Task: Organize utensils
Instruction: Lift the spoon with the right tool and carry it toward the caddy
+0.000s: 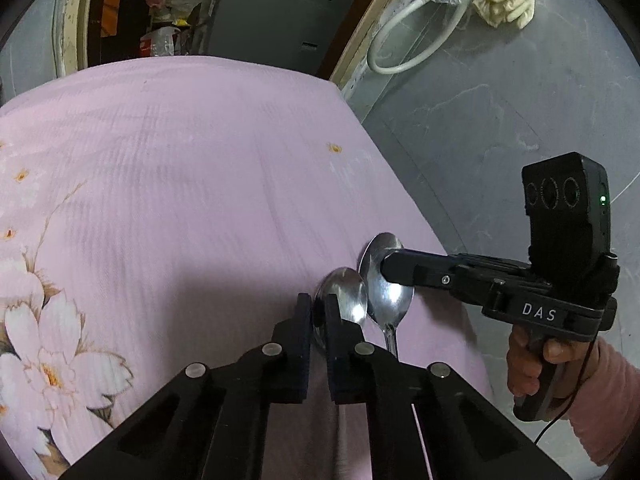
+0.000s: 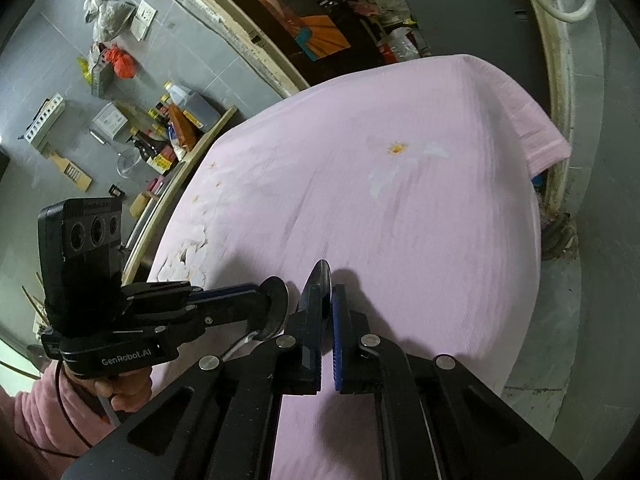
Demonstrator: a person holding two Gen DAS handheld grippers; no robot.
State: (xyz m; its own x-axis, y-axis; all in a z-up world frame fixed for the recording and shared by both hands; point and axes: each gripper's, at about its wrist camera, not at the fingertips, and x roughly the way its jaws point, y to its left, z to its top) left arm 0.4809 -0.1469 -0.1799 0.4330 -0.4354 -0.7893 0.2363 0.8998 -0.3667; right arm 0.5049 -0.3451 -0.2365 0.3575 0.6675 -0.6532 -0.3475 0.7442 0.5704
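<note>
The left gripper [image 1: 319, 312] has its jaws drawn nearly together on the bowl of a spoon [image 1: 346, 294], the bowl rising edge-on out of the narrow gap and showing mostly beyond the right-hand finger. Its handle runs back under the fingers and cannot be followed. From the right wrist view the same spoon [image 2: 276, 308] sits at the tip of the left gripper [image 2: 260, 306], its bowl seen as a dark disc with a bright stem curving down below it.

The right gripper [image 2: 327, 308] is likewise pinched shut on a second spoon [image 2: 320, 280], whose bowl stands on edge between the two fingers and pokes out past their tips. In the left wrist view this second spoon [image 1: 386, 280] shows its hollow side, with the right gripper [image 1: 390, 268] clamped across the upper part of the bowl and the stem hanging down below the jaws.

The two spoons sit just beside each other, bowls almost touching, the second just to the right of the left jaws. Both are plain polished steel with oval bowls that catch white glare. Below both sets of jaws lies a pink cloth [image 1: 180, 184] with pale flowers printed on it
</note>
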